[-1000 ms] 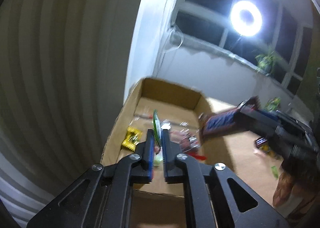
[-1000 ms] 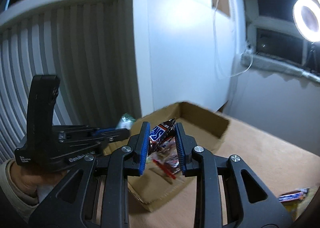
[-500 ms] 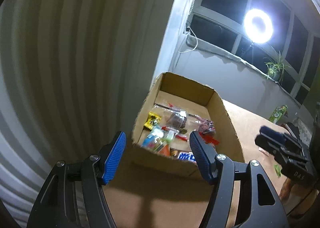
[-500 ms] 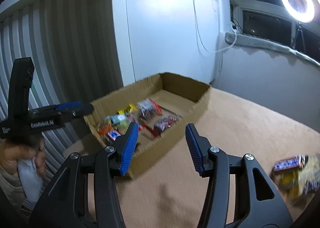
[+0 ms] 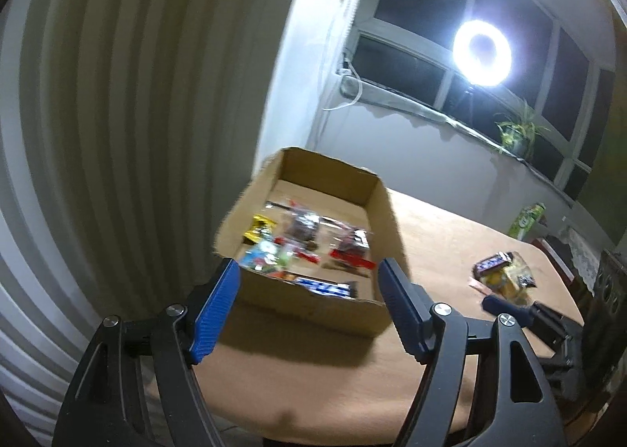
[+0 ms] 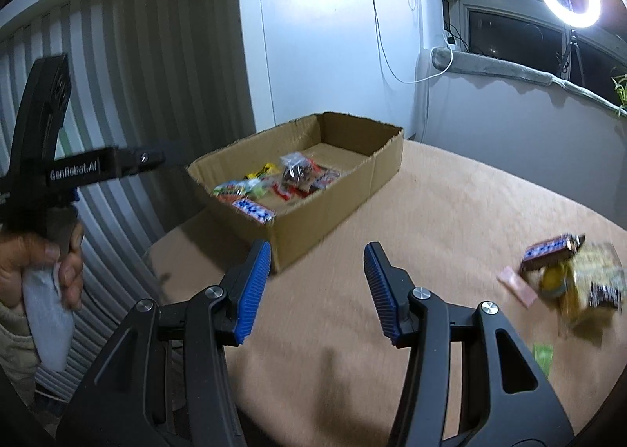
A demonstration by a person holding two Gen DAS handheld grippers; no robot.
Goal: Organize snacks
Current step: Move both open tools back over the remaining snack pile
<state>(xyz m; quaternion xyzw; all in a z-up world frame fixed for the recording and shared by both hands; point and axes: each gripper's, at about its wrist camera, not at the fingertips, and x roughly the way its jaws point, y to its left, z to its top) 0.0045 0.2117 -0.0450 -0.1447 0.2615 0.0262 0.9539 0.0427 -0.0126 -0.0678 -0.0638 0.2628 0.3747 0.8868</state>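
Observation:
An open cardboard box (image 5: 313,306) (image 6: 333,208) stands on the tan table and holds several snack packets, with a blue chocolate bar (image 5: 325,287) (image 6: 253,209) at its near wall. My left gripper (image 5: 307,306) is open and empty, just short of the box. My right gripper (image 6: 315,286) is open and empty, over the table to the box's right. A loose pile of snacks (image 5: 505,276) (image 6: 572,274) lies on the table at the right. The left gripper's body also shows in the right wrist view (image 6: 78,169).
A ribbed wall (image 5: 117,133) rises left of the box. A ring light (image 5: 482,48) glares at the window. A green carton (image 5: 527,219) stands at the table's far edge. A green wrapper (image 6: 542,357) lies near the right gripper.
Both grippers let their snacks drop into the box, opened wide and drew back from it. The blue bar and green packet now lie in the box.

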